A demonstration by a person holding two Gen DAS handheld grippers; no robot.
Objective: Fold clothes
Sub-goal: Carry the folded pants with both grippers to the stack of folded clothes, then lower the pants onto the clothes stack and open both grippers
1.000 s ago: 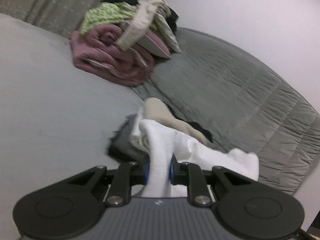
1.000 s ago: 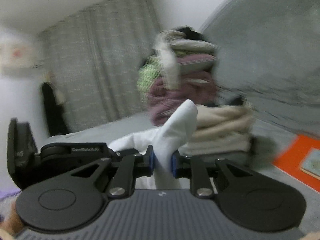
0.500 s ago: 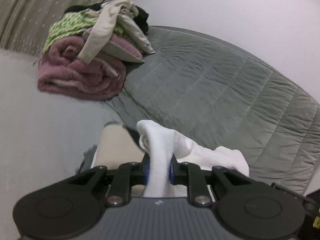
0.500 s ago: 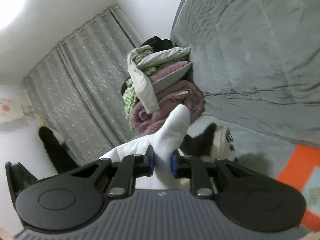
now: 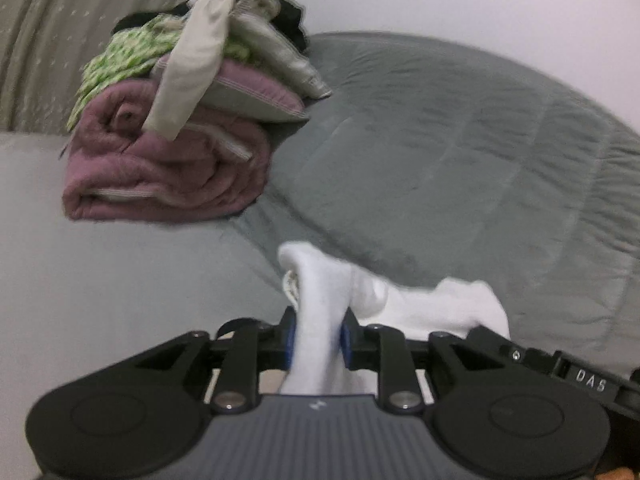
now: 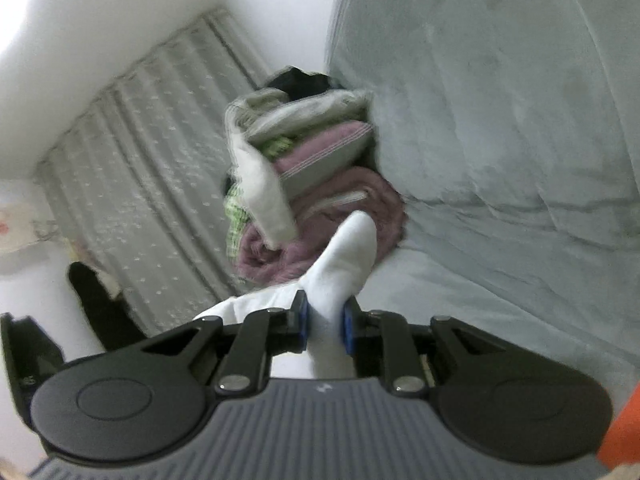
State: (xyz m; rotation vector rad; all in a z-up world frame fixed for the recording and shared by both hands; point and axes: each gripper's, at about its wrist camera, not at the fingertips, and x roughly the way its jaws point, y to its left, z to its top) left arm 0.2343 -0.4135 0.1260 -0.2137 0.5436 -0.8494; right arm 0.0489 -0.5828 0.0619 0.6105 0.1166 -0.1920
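Left gripper (image 5: 317, 340) up close, blue pads (image 5: 290, 342) either side of a fold of white sock (image 5: 320, 320), and the jaws are easing apart right now with the cloth between them and filling the gap. The sock runs off to the right, bunched white above a second black gripper body at the lower right edge of the left view. Over to the right gripper (image 6: 325, 328): narrow gap, blue pads pressed on the same white sock (image 6: 344, 264), its rounded end poking up past the fingertips. Compared with a second ago, the low stack of cream and white folded pieces that sat just beyond the sock has dropped out of both views, and the orange sheet is now only a sliver at the right edge of the right view. Beyond the sock lies the pale bed sheet (image 5: 100, 280), then the grey quilt (image 5: 460, 168) bulging up on the right. Further back, the pile of clothes (image 5: 168, 168): a rolled mauve piece at the bottom, green print and cream cloth on top, something black at the very back. Behind it all hangs a dotted curtain (image 6: 160, 184).
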